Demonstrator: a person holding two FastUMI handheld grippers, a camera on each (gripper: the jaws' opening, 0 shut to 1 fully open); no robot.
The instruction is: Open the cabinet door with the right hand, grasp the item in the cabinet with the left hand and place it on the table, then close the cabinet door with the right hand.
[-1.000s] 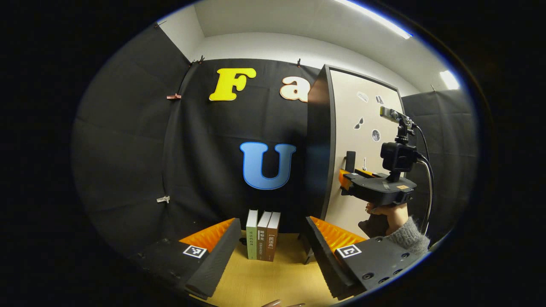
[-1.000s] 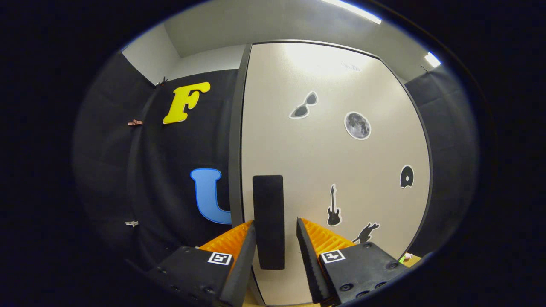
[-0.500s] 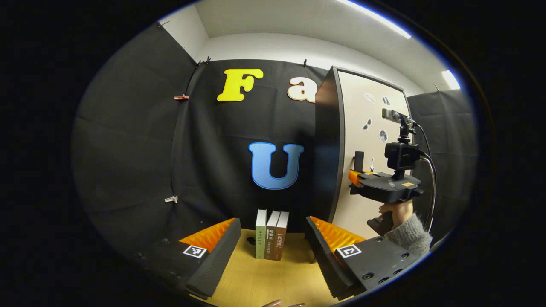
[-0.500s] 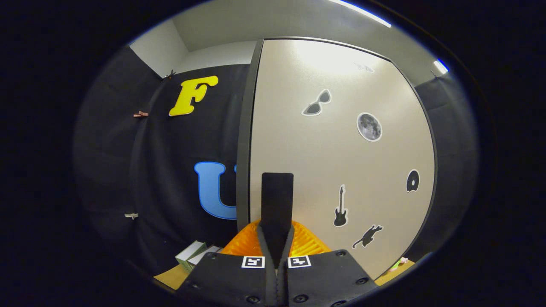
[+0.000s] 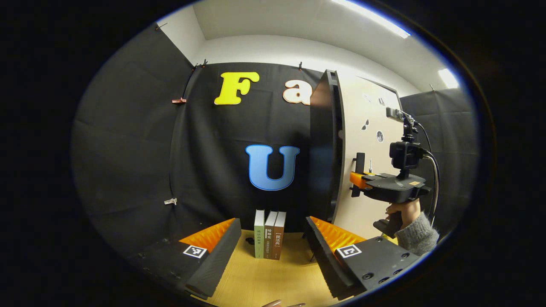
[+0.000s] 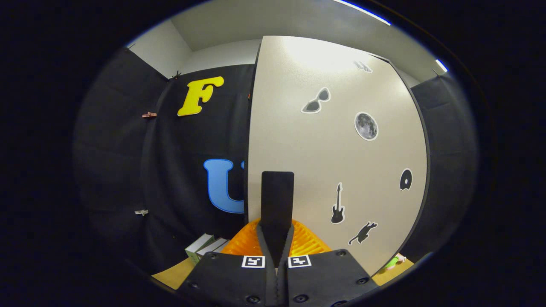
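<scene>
At the cabinet door [image 6: 332, 140], the right claw [image 6: 276, 238] is closed on the dark upright handle [image 6: 277, 200], both fingers pressing its sides. Seen from the left gripper view, the door [image 5: 367, 145] stands slightly ajar from the dark cabinet [image 5: 324, 145], with a hand [image 5: 401, 211] holding the right claw [image 5: 357, 181]. Left claw [image 5: 273, 247] is open, gripping nothing, above the wooden surface [image 5: 264, 281]. Three books [image 5: 269, 234] stand upright beyond it. Cabinet interior is not visible.

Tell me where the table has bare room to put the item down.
The wooden table is bare in front of the three books, between the left hand-held gripper's fingers. It is crowded to the right, where the cabinet door swings.
</scene>
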